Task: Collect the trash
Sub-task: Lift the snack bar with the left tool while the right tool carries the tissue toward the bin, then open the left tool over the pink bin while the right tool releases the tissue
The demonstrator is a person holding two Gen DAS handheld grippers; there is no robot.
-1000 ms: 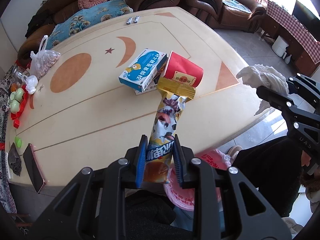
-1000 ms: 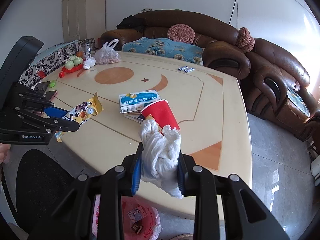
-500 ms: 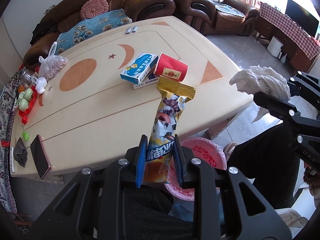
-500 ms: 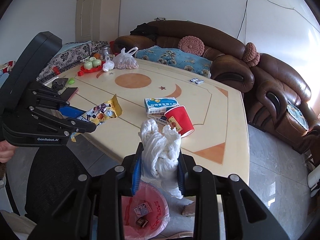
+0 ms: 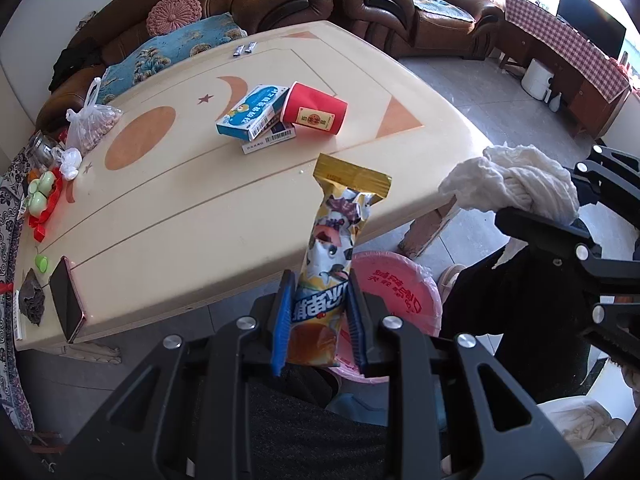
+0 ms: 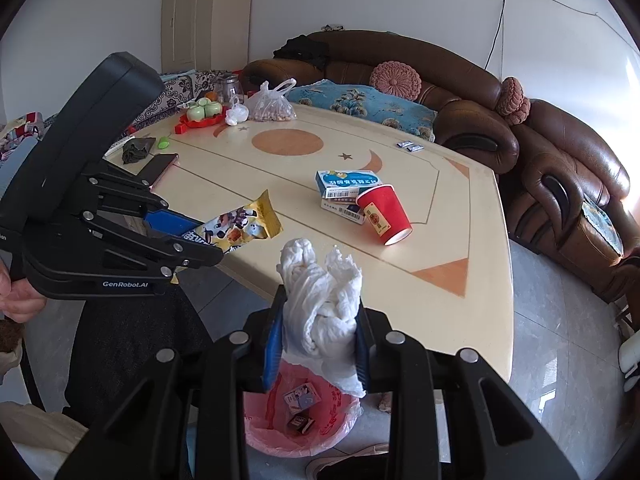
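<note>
While your left hand-held gripper (image 5: pixel 318 328) clamped the snack wrapper (image 5: pixel 336 256) and your right hand-held gripper (image 6: pixel 316 340) pinched the crumpled tissue (image 6: pixel 320 296), both hung just above the pink-lined bin (image 6: pixel 336 428), neither dropped yet; beyond them the red cup (image 6: pixel 383 213) and boxes (image 6: pixel 346 188) lay uncollected on the worktop (image 6: pixel 440 300).

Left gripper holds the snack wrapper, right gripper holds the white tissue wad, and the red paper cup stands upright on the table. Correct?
Not quite: the red paper cup lies tipped on its side beside the boxes, as the right wrist view shows. The rest holds.
</note>
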